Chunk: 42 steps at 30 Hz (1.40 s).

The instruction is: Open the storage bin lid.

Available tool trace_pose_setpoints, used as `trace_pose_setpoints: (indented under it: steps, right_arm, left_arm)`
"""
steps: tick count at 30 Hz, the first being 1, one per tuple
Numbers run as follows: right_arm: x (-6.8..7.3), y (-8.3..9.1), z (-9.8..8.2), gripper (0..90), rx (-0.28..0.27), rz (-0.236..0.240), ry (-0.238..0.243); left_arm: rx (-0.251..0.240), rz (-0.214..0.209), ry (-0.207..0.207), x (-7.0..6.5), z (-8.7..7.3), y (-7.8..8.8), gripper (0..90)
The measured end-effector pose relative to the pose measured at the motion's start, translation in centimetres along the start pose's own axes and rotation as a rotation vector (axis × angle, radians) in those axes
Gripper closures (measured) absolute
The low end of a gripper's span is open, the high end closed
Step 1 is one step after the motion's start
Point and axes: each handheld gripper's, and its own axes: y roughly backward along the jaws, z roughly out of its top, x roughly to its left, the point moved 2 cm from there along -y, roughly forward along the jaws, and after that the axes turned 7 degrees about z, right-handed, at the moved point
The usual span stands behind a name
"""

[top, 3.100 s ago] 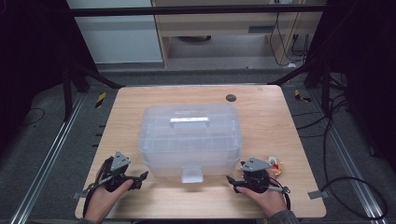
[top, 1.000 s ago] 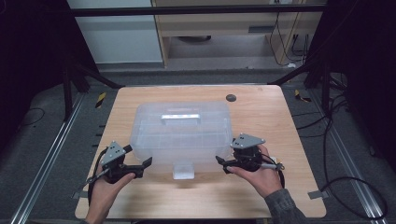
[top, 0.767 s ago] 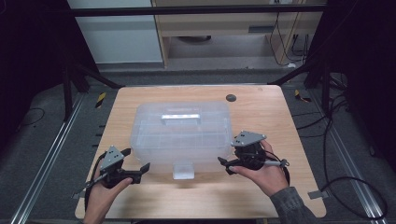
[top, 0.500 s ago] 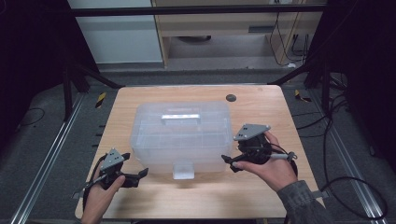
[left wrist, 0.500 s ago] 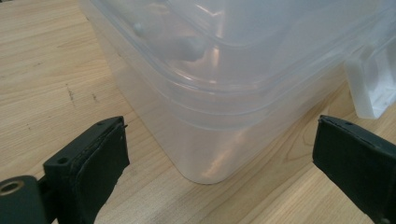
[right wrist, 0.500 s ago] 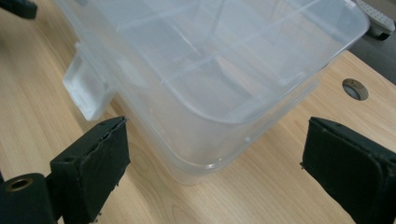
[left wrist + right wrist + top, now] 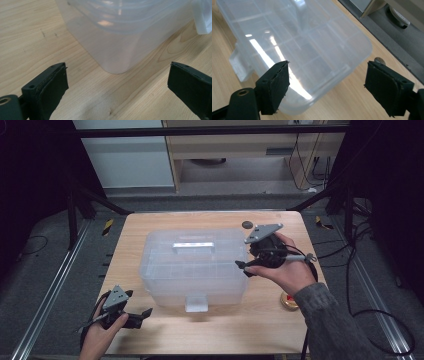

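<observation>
Translucent lidded storage box on table: flanked by wide, empty left gripper and right gripper, jaws just narrowed slightly, raised apparently to address its lid.

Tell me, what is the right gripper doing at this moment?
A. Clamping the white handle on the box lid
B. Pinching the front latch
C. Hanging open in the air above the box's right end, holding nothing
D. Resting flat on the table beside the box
C: in the high view the right gripper is lifted above the right end of the clear plastic box, and its own view shows wide jaws with nothing between them.
</observation>
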Motion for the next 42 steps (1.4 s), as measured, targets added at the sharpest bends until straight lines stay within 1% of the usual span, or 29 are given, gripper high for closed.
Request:
trace_pose_setpoints:
  steps: [3,5,6,9,14,15,16,18,23,26,29,30,33,34,37,39,42]
  right_arm:
    - [-0.3,-0.7,1.4,22.6,0.013,0.002,0.024]
    - [-0.5,-1.3,2.1,23.6,0.023,-0.001,0.034]
    - [-0.5,-1.5,2.4,24.0,0.027,-0.003,0.038]
    - [-0.4,-2.3,3.4,25.4,0.031,0.011,0.049]
    - [0.1,-3.7,5.0,26.2,0.041,0.045,0.076]
    - [0.1,-3.7,5.0,26.2,0.041,0.045,0.076]
    - [0.2,-4.2,5.5,26.7,0.042,0.048,0.086]
    - [0.4,-4.6,5.9,27.2,0.045,0.055,0.095]
    - [0.6,-5.7,6.7,28.3,0.061,0.068,0.116]
    - [0.7,-6.5,7.1,29.6,0.066,0.082,0.118]
    - [0.9,-7.2,7.4,32.0,0.074,0.089,0.128]
    - [0.9,-7.2,7.4,32.0,0.074,0.089,0.128]
    - [1.2,-8.2,7.5,38.2,0.093,0.103,0.144]
    - [1.2,-8.4,7.5,39.9,0.096,0.105,0.155]
    - [1.4,-8.7,7.7,45.5,0.092,0.113,0.154]
    - [1.4,-8.8,7.8,49.5,0.097,0.119,0.169]
    - [1.5,-9.0,7.7,53.2,0.102,0.123,0.175]
  left_arm:
    - [-0.007,0.000,0.004,-0.1,0.1,0.0,2.1]
    - [0.002,-0.002,-0.005,-0.2,0.1,-0.2,2.1]
    - [0.006,-0.001,-0.002,-0.2,0.0,-0.3,2.2]
    - [0.009,-0.003,0.008,-0.2,0.1,-0.3,2.4]
    - [0.009,-0.007,0.007,-0.3,0.1,-0.5,2.4]
    - [0.009,-0.007,0.007,-0.3,0.1,-0.5,2.4]
    - [0.013,-0.010,0.011,-0.5,0.1,-0.6,2.3]
    - [0.018,-0.011,0.009,-0.6,0.1,-0.7,2.4]
    - [0.015,-0.013,0.010,-0.6,0.1,-0.7,2.3]
    - [0.018,-0.006,0.016,-0.5,0.1,-0.7,2.4]
    - [0.018,-0.010,0.017,-0.5,0.1,-0.8,2.4]
    - [0.018,-0.010,0.017,-0.5,0.1,-0.8,2.5]
    - [0.020,-0.016,0.011,-0.7,0.1,-0.9,2.5]
    - [0.020,-0.017,0.010,-0.7,0.2,-0.9,2.5]
    - [0.021,-0.016,0.012,-0.6,0.1,-0.9,2.5]
    - [0.023,-0.013,0.012,-0.6,0.1,-1.0,2.6]
    - [0.020,-0.011,0.013,-0.6,0.2,-0.9,2.8]
